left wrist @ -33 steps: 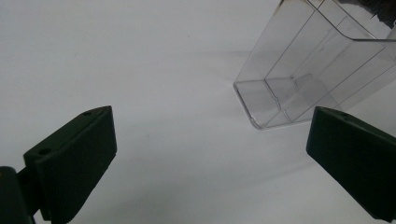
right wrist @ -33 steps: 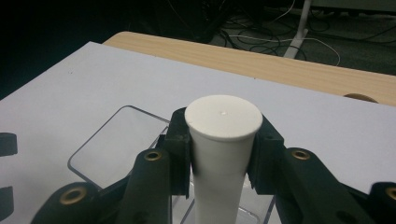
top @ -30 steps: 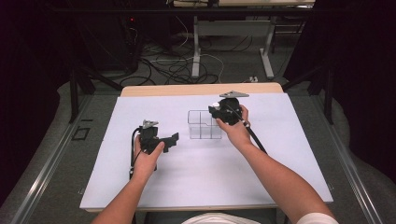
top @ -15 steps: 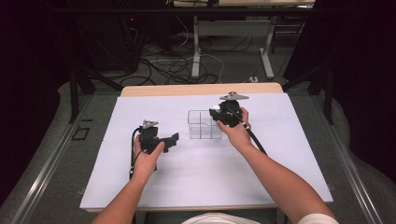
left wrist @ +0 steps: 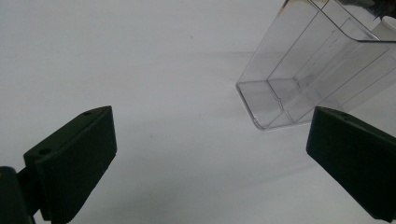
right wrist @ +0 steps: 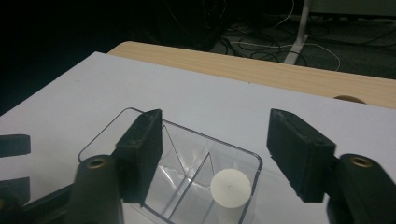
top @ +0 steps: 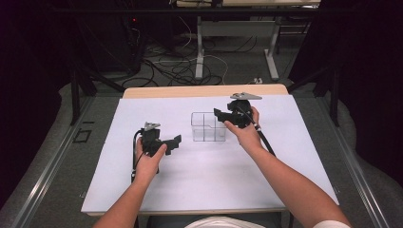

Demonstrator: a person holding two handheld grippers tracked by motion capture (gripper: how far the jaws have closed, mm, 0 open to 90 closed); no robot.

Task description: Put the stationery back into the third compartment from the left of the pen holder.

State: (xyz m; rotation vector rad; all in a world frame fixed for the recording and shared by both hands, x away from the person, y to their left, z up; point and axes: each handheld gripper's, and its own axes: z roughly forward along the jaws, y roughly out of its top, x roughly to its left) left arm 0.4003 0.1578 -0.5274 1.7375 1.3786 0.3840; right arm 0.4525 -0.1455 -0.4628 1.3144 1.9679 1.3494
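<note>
- Two hand-held grippers work over a white sheet (top: 199, 185) that covers the wooden table (top: 204, 90); a clear plastic divided box (top: 207, 127) stands on the sheet between them, toward the far side.
- Left gripper (top: 172, 143) sits low over the sheet, near the box's left side but apart from it. In the left gripper view its jaws stand wide apart with nothing between them, and a corner of the box (left wrist: 299, 88) lies just ahead and to one side. It looks parked and ready, perhaps to steady the box.
- Right gripper (top: 219, 114) hovers above the box's right end, tipped downward. Its jaws are apart and hold nothing; in the right gripper view one jaw overlaps the box wall, though I cannot tell whether they touch.
- One small white cylinder (right wrist: 230, 189) stands upright in a near compartment of the box (right wrist: 177, 177), just below and between the right jaws.
- That alignment suggests the right gripper is placed either to reach for the cylinder or has let it go; the pictures do not settle which.
</note>
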